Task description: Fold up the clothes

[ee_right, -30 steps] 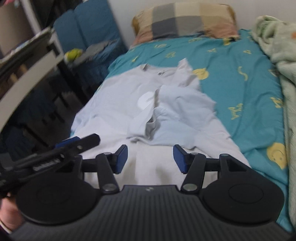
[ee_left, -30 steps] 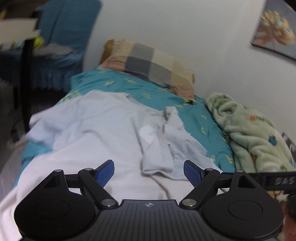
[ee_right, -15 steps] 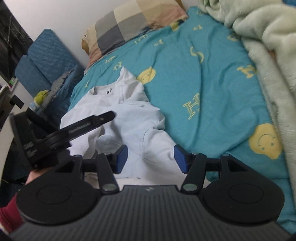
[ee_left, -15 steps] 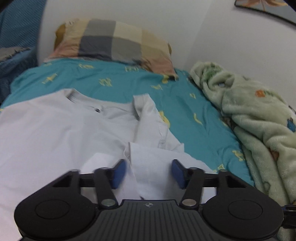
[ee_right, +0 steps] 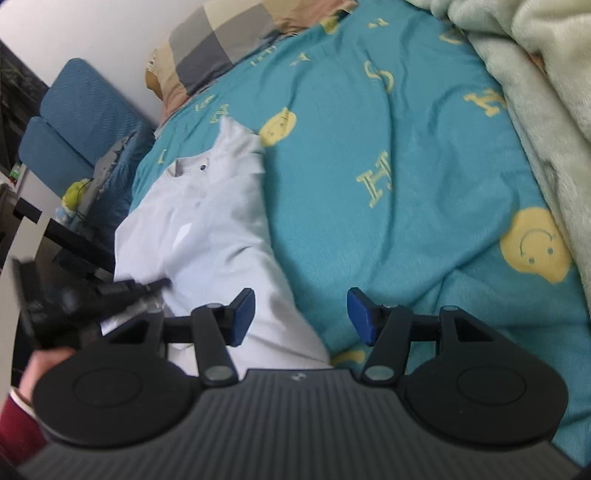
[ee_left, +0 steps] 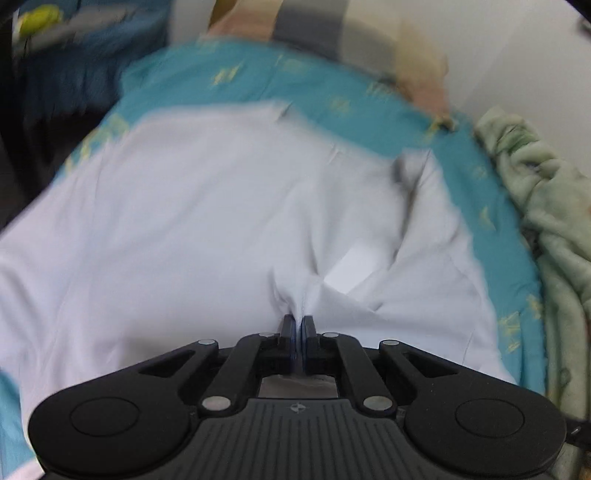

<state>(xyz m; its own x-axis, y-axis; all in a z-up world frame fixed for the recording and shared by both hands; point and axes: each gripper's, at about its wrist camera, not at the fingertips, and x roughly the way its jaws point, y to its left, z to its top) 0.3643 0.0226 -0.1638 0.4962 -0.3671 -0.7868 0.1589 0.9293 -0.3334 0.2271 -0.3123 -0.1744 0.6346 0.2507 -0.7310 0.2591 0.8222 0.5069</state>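
A: In the left wrist view, the left hand-held gripper point(ee_left: 298, 325) has its jaws pressed together on a pinch of the shirt point(ee_left: 207, 221), with creases fanning out from the pads toward twelve o'clock. The shirt lies spread over the bed point(ee_left: 258, 77), its collar end toward the pillow point(ee_left: 332, 33) at twelve, a white label point(ee_left: 352, 267) at about one o'clock from the pinch. The picture is blurred, so the exact edge it has cannot be told.

B: And the right wrist view?

A: The right hand-held gripper point(ee_right: 300, 317) stands wide, holding nothing, over the shirt's point(ee_right: 207, 229) right border where it meets the teal sheet. The left hand-held gripper point(ee_right: 92, 299) shows blurred at nine o'clock, and the blanket point(ee_right: 535, 74) at two.

B: So what would make the fold go well?

A: Probably the right one should close on the near edge at ten o'clock of its gap, level with the left's pinch. Then both carry the cloth together, keeping it taut, so it does not bunch.
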